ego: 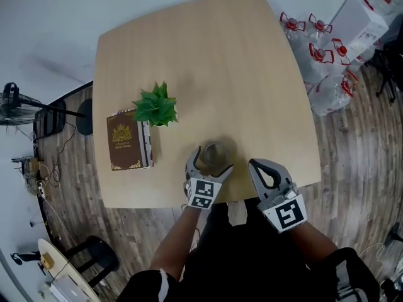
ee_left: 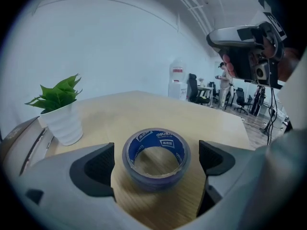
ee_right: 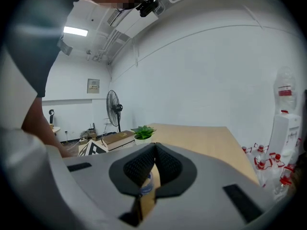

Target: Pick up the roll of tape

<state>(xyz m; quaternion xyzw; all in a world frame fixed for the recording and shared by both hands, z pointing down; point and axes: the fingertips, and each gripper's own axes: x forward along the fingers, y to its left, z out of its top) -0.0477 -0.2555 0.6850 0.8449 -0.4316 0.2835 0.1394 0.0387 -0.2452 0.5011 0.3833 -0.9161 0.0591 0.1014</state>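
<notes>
A roll of tape (ee_left: 156, 158) with a blue inner core lies flat on the wooden table (ego: 252, 74), near the front edge. My left gripper (ego: 210, 159) is open, with one jaw on either side of the roll and a gap on both sides. In the head view the tape (ego: 215, 153) shows between those jaws. My right gripper (ego: 263, 172) is shut and holds nothing; it hangs at the table's front edge, to the right of the roll. A sliver of the tape (ee_right: 147, 182) shows past its closed jaws.
A small green plant in a white pot (ego: 155, 105) stands left of centre, beside a brown book (ego: 128, 139). Water bottles with red caps (ego: 318, 58) and a white dispenser (ego: 364, 14) stand on the floor at the right. A fan (ee_right: 114, 108) stands far left.
</notes>
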